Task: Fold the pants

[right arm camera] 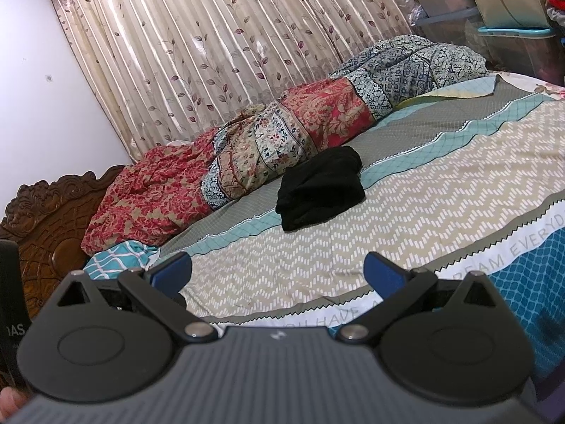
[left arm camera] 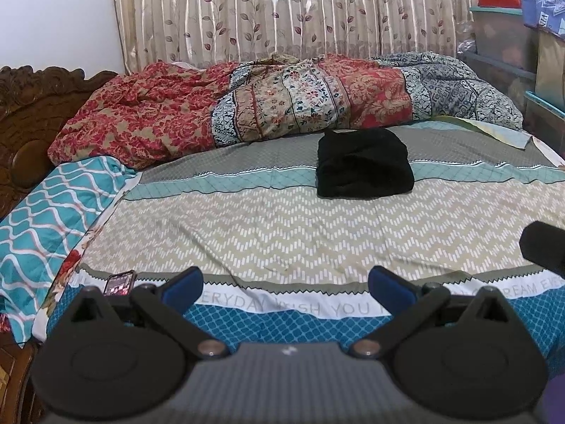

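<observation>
The black pants (left arm camera: 364,164) lie folded into a compact, thick bundle on the bed's patterned sheet (left arm camera: 282,233), toward the far side of the bed, straddling a grey band and a teal band of the print; in the right wrist view the pants (right arm camera: 319,189) show stacked layers along the near edge. Just behind them, along the far edge of the bed, a crumpled quilt (left arm camera: 247,106) in red, cream and blue patches runs nearly the whole width; its near fold comes close to the pants, though contact cannot be told. A teal wavy-patterned pillow (left arm camera: 46,219) lies at the left edge beside the carved wooden headboard (left arm camera: 31,120); a phone (left arm camera: 119,282) rests near the bed's near-left corner. A leaf-print curtain (left arm camera: 282,10) hangs behind the bed; storage boxes (left arm camera: 505,35) stand past the right edge. The left gripper (left arm camera: 285,284) hovers over the near edge, its 2 blue-padded fingers spread wide, grasping nothing; the right gripper (right arm camera: 277,270) is likewise released and empty, well apart from the pants.
</observation>
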`<state>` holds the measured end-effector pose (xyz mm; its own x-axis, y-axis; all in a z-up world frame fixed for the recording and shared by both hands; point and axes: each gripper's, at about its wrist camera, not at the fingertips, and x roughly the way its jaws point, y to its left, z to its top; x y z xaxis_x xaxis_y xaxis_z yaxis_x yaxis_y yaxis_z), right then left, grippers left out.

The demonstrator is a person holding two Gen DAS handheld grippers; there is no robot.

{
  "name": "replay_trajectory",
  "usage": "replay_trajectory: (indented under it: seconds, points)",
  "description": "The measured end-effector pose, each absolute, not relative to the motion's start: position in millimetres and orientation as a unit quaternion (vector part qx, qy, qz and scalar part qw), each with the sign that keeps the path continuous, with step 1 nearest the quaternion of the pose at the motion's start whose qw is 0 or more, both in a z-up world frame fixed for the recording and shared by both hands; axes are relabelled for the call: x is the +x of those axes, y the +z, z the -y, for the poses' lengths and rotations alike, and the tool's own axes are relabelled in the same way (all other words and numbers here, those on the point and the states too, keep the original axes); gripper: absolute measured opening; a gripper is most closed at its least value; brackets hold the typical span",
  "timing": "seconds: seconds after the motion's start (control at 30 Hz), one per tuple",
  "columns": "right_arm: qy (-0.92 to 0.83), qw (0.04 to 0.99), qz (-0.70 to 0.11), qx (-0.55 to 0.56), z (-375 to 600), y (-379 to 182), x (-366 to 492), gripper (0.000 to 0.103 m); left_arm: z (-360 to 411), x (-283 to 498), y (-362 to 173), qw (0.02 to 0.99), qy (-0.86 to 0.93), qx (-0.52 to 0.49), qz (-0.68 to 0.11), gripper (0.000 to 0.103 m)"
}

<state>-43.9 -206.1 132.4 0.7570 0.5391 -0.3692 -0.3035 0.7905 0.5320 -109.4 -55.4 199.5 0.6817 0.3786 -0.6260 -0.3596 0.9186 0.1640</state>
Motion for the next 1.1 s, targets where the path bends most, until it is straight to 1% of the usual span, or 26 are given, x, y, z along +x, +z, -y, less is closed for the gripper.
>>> replay_trajectory:
  seconds: [1.1]
  points:
    - [0.228, 0.908, -0.265, 0.230, 205.0, 128.7, -45.1, 0.103, 56.6, -106.8, 197.2, 0.913, 0.204, 0.011, -0.354, 0.103]
